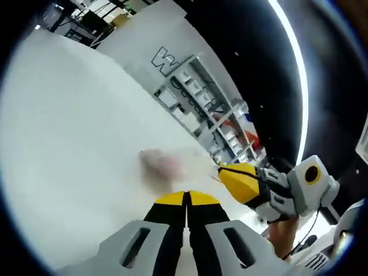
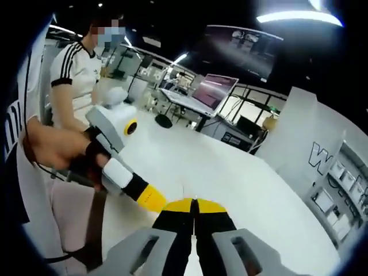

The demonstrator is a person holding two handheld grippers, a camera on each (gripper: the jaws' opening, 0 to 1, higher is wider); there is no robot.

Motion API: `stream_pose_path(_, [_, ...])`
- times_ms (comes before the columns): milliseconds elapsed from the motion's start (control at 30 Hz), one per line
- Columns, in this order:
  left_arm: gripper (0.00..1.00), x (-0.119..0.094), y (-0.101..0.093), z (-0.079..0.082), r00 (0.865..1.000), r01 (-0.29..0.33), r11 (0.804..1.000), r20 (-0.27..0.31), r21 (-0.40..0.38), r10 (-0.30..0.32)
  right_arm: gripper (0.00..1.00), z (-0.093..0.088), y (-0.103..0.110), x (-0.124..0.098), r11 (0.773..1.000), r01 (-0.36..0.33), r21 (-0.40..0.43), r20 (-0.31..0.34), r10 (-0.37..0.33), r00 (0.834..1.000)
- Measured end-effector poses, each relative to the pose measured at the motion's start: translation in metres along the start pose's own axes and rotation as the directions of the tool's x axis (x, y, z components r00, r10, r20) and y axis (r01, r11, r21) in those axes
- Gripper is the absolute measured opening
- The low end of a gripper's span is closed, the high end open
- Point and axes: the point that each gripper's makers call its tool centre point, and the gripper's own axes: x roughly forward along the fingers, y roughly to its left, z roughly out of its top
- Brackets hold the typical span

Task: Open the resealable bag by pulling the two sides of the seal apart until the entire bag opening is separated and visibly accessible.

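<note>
Bag, clear thin plastic (image 1: 167,165), blurs between my pinched yellow-tipped left gripper (image 1: 186,198) and right gripper (image 2: 194,204); mid-pull, keep separating.

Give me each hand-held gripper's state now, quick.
Left hand-held gripper: yellow-tipped jaws shut; nothing visibly held.
Right hand-held gripper: yellow-tipped jaws shut; nothing visibly held.

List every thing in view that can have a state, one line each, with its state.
left gripper: jaws together, shut; nothing visibly held.
right gripper: jaws together, shut; nothing visibly held.
pale pinkish blur on the white table: too blurred to identify or tell open from sealed.
laptop on the far desk: lid up, screen lit.
</note>
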Motion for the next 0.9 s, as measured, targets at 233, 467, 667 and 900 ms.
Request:
stream_pose_path(233, [0.1,-0.002,-0.02,0.018,0.992,0.084,0.996,0.099,-0.001,-0.084,0.0,-0.007,-0.002,0.0,1.0,0.002,-0.002,-0.017,-0.002,1.0])
stream_pose_path(467, [0.11,0.001,-0.022,0.021,0.989,0.119,0.989,0.102,-0.086,-0.11,0.0,-0.009,0.002,0.0,1.0,-0.004,-0.019,-0.019,0.004,1.0])
stream_pose_path(667, [0.07,0.002,-0.022,0.021,0.989,0.124,0.985,0.099,-0.117,-0.113,0.0,-0.01,0.01,0.002,0.999,-0.023,-0.036,-0.025,0.022,0.999])
stream_pose_path(900, [0.01,0.001,-0.018,0.014,0.992,0.106,0.988,0.084,-0.114,-0.097,0.0,-0.012,0.014,0.004,0.999,-0.035,-0.038,-0.032,0.034,0.999])
